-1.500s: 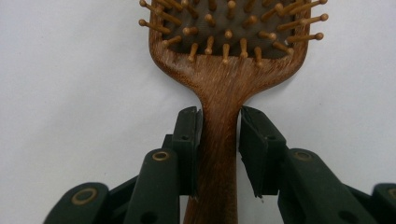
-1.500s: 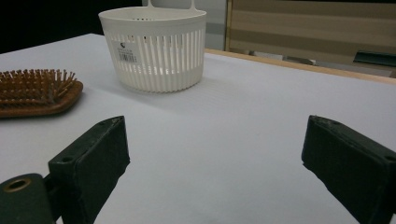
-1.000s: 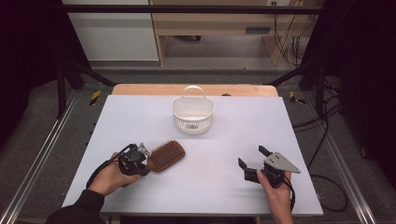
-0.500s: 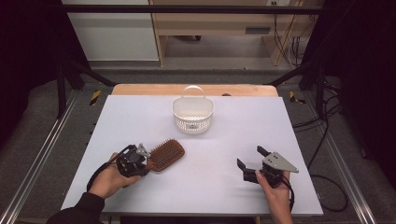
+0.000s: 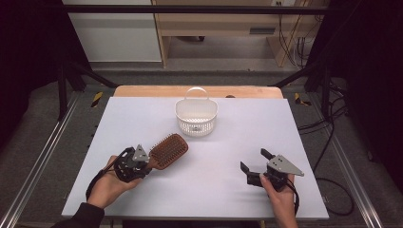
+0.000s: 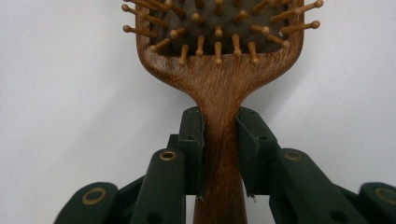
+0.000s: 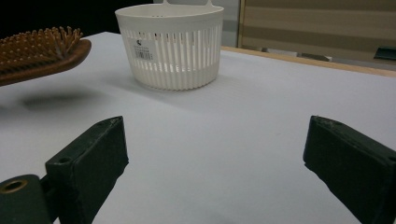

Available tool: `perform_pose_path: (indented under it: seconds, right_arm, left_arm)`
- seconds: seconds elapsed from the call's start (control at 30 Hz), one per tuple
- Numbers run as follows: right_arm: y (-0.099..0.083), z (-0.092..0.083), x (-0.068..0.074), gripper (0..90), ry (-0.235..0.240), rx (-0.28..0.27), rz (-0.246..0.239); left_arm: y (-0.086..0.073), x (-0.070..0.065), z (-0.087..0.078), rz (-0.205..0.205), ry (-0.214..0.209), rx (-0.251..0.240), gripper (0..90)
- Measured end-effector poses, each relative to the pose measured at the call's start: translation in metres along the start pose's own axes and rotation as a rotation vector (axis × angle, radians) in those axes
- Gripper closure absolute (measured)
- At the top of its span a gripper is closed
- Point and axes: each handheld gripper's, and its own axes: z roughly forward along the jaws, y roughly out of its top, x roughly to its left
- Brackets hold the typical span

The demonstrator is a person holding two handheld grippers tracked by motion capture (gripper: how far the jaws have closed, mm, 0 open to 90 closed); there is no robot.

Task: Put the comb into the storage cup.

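We see the left tool (image 5: pixel 142 161) clamped on the neck of the wooden hairbrush (image 5: pixel 167 150), lifted a little over the desk (image 5: pixel 228 137). Its long axis points forward and right toward the white basket (image 5: pixel 196 115), which is nearer to this hand. The right tool (image 5: pixel 257 165) is wide and holds nothing.

On the worktop (image 5: pixel 228 142) a basket (image 5: pixel 196 116) stood toward the far edge, near the middle from left to right. Nearer and to the left of it was a hairbrush (image 5: pixel 166 150), its head toward the basket and its handle pointing to the near left, where it sat between the jaws of the left hand-held gripper (image 5: pixel 142 164). The brush head was raised off the worktop. The right hand-held gripper (image 5: pixel 254 164) was at the near right, well apart from the brush and the basket, its jaws toward the far left.
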Motion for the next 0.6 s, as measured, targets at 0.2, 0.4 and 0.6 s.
perform_pose_path:
  seconds: [0.2,0.4,0.6]
  right_arm:
    - [0.001,0.002,0.005,6.2,0.044,-0.014,0.035]
    - [0.003,0.004,0.014,6.0,0.094,-0.041,0.087]
    - [0.009,0.005,0.023,5.7,0.142,-0.078,0.128]
  left_arm:
    - [-0.001,-0.01,-0.003,0.013,0.054,-0.116,72.5]
    - [-0.001,-0.016,-0.004,-0.017,0.104,-0.256,72.5]
    - [0.001,-0.021,0.002,-0.067,0.143,-0.407,72.4]
